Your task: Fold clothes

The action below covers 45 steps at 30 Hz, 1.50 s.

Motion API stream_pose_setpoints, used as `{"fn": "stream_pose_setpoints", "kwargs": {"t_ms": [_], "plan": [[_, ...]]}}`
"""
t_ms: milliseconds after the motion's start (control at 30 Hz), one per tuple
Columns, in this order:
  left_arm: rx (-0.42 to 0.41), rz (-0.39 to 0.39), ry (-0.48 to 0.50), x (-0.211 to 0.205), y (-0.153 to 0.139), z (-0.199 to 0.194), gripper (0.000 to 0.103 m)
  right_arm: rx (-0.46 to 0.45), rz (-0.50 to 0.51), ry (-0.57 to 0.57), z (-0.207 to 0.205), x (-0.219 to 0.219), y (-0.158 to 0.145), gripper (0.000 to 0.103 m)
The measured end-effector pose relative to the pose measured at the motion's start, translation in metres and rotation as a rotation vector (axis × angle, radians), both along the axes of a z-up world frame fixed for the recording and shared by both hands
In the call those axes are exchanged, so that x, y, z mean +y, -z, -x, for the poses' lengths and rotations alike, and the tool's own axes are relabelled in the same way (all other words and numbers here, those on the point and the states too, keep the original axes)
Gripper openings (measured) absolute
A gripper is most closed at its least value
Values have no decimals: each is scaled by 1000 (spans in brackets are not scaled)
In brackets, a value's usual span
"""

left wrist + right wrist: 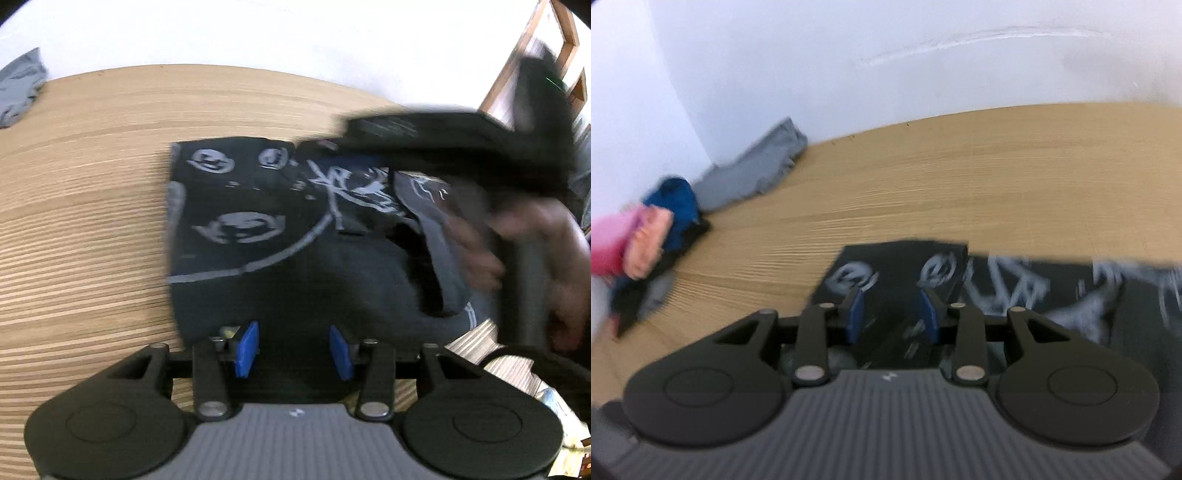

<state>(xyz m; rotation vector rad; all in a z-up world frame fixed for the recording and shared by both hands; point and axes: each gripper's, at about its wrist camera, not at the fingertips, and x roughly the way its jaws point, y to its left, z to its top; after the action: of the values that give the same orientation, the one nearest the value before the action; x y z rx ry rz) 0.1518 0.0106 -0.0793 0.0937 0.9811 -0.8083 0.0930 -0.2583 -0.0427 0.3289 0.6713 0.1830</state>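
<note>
A black garment (pixel 258 206) with white printed faces and lines lies on the wooden table (pixel 92 184). Its left part is flat and square-edged, and a dark flap (pixel 439 266) is bunched up at its right. My left gripper (pixel 294 349) is open over the garment's near edge, with nothing pressed between its blue pads (pixel 247 347). A blurred hand (pixel 517 240) holds the other tool over the garment's right side. In the right wrist view my right gripper (pixel 892 314) is open just above the black garment (pixel 1015 288), near the printed faces.
A grey garment (pixel 757 170) lies by the white wall at the table's far left, also seen as the grey garment (pixel 18 88). Beside it is a heap with a blue garment (pixel 677 206) and pink cloth (pixel 613 240). Bare wood (pixel 960 184) stretches behind the black garment.
</note>
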Motion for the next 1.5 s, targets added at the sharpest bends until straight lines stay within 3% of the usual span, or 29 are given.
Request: {"fn": "stream_pose_setpoints", "kwargs": {"t_ms": [67, 233, 400, 500, 667, 800, 933, 1100, 1200, 1267, 1500], "plan": [[-14, -9, -9, 13, -5, -6, 46, -13, 2, 10, 22, 12, 1, 47], [-56, -31, -13, 41, -17, -25, 48, -14, 81, -16, 66, 52, 16, 48], [-102, -63, 27, 46, -17, -50, 49, 86, -26, 0, 94, 61, 44, 47], [-146, -114, 59, 36, -15, -64, 49, 69, -2, 41, 109, 65, 47, 47], [-133, -84, 89, 22, -12, -90, 49, 70, -73, 131, 103, 68, 39, 48], [-122, -73, 126, 12, -9, -105, 50, 11, 22, 141, 97, 88, 36, 48], [-71, -56, 118, 2, 0, -130, 51, 23, 159, 89, 90, 116, 43, 48], [-11, -30, 98, -15, 8, -158, 52, 18, 230, 81, 91, 136, 45, 48], [-10, -43, 99, -25, 11, -169, 54, 7, 257, 81, 93, 142, 42, 48], [-9, -48, 109, -30, 12, -173, 55, 7, 275, 71, 95, 146, 43, 55], [-37, -90, 189, -38, 12, -176, 58, 3, 326, 67, 102, 157, 53, 55]]}}
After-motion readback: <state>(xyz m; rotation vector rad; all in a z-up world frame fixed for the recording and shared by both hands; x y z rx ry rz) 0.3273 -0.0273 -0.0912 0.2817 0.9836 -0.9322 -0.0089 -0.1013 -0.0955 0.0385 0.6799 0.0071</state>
